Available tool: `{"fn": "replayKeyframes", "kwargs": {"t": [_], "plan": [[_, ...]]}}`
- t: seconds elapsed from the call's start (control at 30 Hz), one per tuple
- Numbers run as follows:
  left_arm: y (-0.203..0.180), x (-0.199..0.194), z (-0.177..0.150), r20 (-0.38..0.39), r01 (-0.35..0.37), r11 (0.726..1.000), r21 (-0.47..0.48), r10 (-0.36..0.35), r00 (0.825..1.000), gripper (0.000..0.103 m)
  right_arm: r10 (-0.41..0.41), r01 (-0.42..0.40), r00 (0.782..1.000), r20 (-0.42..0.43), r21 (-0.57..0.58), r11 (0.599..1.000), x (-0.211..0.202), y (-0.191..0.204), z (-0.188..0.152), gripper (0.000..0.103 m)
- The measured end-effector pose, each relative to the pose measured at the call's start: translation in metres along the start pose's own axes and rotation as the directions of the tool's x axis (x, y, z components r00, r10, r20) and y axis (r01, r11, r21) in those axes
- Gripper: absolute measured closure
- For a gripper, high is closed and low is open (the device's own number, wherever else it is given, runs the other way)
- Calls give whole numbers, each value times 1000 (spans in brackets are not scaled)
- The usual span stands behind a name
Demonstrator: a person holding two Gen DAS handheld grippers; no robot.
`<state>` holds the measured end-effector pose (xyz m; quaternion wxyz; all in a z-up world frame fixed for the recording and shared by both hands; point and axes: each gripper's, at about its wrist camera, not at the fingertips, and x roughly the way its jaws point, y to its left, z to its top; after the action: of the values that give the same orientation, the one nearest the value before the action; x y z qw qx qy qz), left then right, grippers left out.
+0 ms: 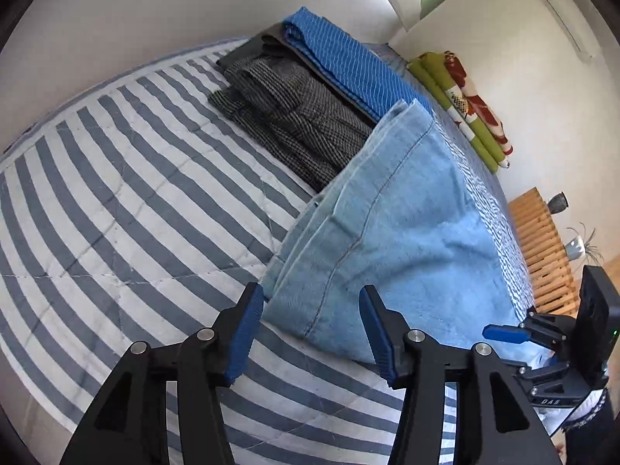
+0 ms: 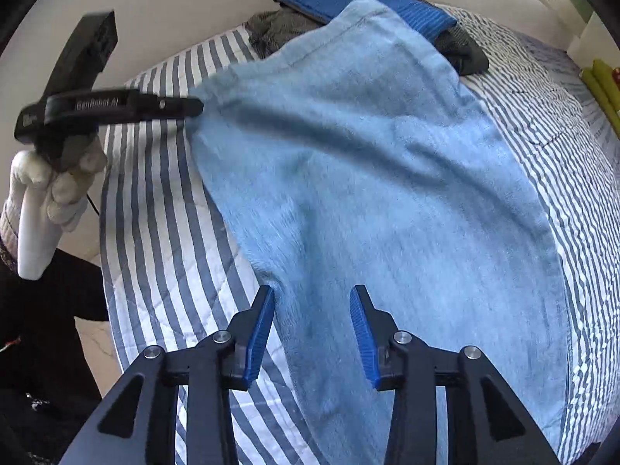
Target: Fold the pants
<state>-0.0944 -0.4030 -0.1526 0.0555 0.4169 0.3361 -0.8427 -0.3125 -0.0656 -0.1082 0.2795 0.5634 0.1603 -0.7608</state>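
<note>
Light blue jeans (image 1: pixel 387 224) lie folded on a blue-and-white striped bed cover (image 1: pixel 128 201). My left gripper (image 1: pixel 312 310) is open, and its fingers straddle the near corner of the jeans without pressing on it. In the right wrist view the jeans (image 2: pixel 368 174) spread across the bed. My right gripper (image 2: pixel 312 310) hovers open over their near end, its left finger by the cloth's edge. The left gripper (image 2: pixel 193 107), held in a white-gloved hand (image 2: pixel 58 182), points at the jeans' left edge. The right gripper's blue finger (image 1: pixel 503 334) shows at the jeans' right side.
Behind the jeans lies a stack of folded garments: grey checked pants (image 1: pixel 286 116) and a blue ribbed piece (image 1: pixel 341 62). A green, white and red folded blanket (image 1: pixel 465 104) lies by the wall. Beyond the bed's right edge stands a wooden slatted bench (image 1: pixel 542 240).
</note>
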Motion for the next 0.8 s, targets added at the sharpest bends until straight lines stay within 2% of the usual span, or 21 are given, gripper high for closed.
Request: {"fn": "replayKeyframes", "kwargs": {"t": [0.03, 0.1, 0.17, 0.23, 0.27, 0.33, 0.37, 0.43, 0.5, 0.53, 0.67, 0.7, 0.73, 0.8], "plan": [[1, -3, 3, 21, -16, 1000, 4, 16, 1000, 47, 25, -25, 999, 26, 12, 1000, -3, -2, 4, 66], [12, -7, 9, 40, -39, 999, -10, 39, 998, 41, -11, 7, 996, 87, 52, 999, -6, -7, 19, 66], [17, -1, 15, 28, -34, 999, -12, 35, 999, 41, -51, 40, 991, 127, 87, 995, -6, -14, 39, 66], [18, 12, 21, 5, -29, 999, -16, 29, 1000, 41, -57, 41, 989, 139, 113, 993, -2, -21, 60, 66], [18, 18, 23, -10, -22, 1000, -14, 21, 1000, 41, -95, 76, 982, 161, 120, 990, -2, -23, 71, 66], [15, 32, 26, -27, -15, 1000, -4, 15, 1000, 40, -203, 183, 953, 226, 103, 978, -6, -25, 88, 64], [14, 34, 28, -12, -14, 1000, 1, 14, 1000, 39, -244, 229, 938, 244, 90, 969, -7, -27, 100, 62], [9, 39, 33, -9, -8, 1000, 20, 8, 1000, 34, -291, 280, 922, 255, 80, 957, -4, -38, 121, 48], [7, 45, 40, -8, -1, 1000, 25, 1, 1000, 32, -274, 268, 929, 249, 57, 962, 4, -51, 140, 43], [7, 47, 43, -7, 7, 1000, 21, -7, 1000, 32, -256, 251, 940, 226, 51, 967, 11, -57, 148, 43], [1, 59, 60, -14, 41, 999, 20, -40, 999, 32, -132, 121, 982, 137, 83, 989, 42, -83, 165, 43], [0, 64, 64, -23, 49, 998, 26, -48, 999, 32, -97, 87, 989, 113, 88, 992, 49, -85, 167, 47], [-1, 68, 66, -39, 59, 997, 39, -58, 998, 32, -63, 54, 993, 102, 89, 995, 52, -87, 168, 62], [-5, 72, 69, -61, 66, 994, 89, -61, 996, 32, -12, 6, 995, 96, 64, 998, 51, -85, 167, 81]]}}
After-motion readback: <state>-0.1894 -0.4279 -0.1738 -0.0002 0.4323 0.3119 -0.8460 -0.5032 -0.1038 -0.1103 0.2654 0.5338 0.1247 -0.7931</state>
